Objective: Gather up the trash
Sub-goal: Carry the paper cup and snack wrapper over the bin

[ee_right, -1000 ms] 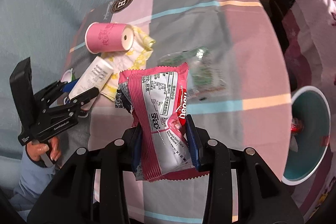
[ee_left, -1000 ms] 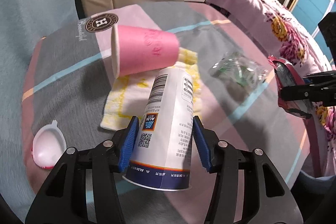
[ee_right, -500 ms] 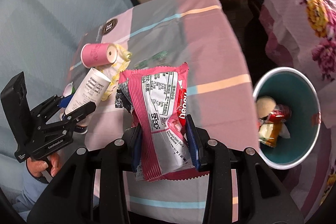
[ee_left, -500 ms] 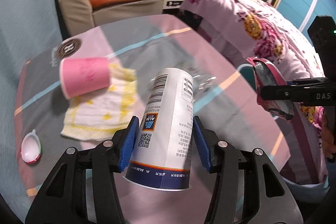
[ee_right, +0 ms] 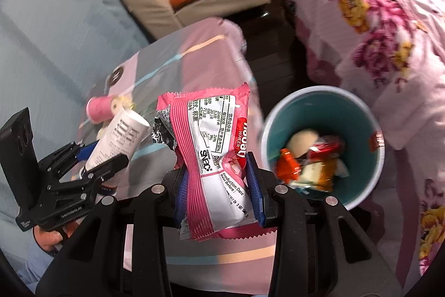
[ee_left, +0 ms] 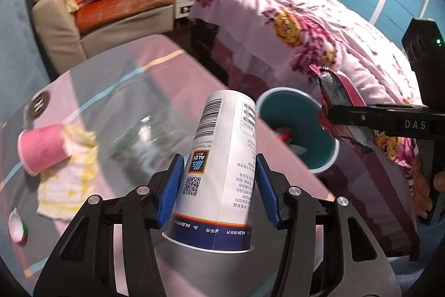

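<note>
Carrying: both grippers loaded, both heading to the bin.
Left gripper (ee_left: pixel 219 191): fingers pinching the cup (ee_left: pixel 222 157) across its lower wall, mouth toward the camera, base pointing away, tilted a little.
Right gripper (ee_right: pixel 219 185): fingers pinching the wrapper (ee_right: pixel 211 146) near its lower half; top half stands free above them.
Changed: a second ago both views looked down on the desk; now the bin (ee_left: pixel 328 149) fills the right of each view, and the desk litter has slid left. The bin sits just off the desk (ee_left: pixel 111 91) edge, beside the bed (ee_left: pixel 306 18).
Meaning: pick-up done for these two items; judged step is the drop. Wrapper is nearer the bin mouth in the left view, so it likely goes first.
Bin: round, teal inside, pale rim, already holding mixed litter.
Cup: paper, white with navy band, barcode and QR print; rigid, slightly tapered.
Wrapper: pink crinkled foil film, serrated edge, silver inside; limp, light, may cling to a finger.
Left on desk: pink cup (ee_left: pixel 41 152) on its side, yellow-white cloth (ee_left: pixel 69 185), clear crumpled plastic (blurred), small lid (ee_left: pixel 16 227).
</note>
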### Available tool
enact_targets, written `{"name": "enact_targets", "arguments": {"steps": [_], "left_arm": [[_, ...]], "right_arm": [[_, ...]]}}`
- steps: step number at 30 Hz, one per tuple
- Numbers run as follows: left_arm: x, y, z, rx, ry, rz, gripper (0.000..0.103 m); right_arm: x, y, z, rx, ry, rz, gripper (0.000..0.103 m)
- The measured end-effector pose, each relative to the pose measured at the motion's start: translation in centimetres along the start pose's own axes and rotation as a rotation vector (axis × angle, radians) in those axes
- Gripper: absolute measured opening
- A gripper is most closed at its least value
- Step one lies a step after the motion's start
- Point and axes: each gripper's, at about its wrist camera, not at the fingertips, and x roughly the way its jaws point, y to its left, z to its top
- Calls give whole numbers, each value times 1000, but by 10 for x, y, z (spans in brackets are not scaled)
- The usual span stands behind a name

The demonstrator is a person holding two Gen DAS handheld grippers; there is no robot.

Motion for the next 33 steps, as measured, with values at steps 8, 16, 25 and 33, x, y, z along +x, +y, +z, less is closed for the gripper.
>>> {"name": "enact_targets", "arguments": {"steps": [8,16,25,33], "left_arm": [[37,-63,27,93,39,-59,53],[75,-100,39,128,92,-103,53],[108,-113,45,134,137,-141,53],[130,-120,49,139,158,-159,54]], "right_arm": [[-29,-58,7,83,-69,-43,35],[-34,-98,12,133,-82,-81,35],[-23,-123,15,167,-65,-106,35],[-16,-140,17,199,-50,-132,35]]}}
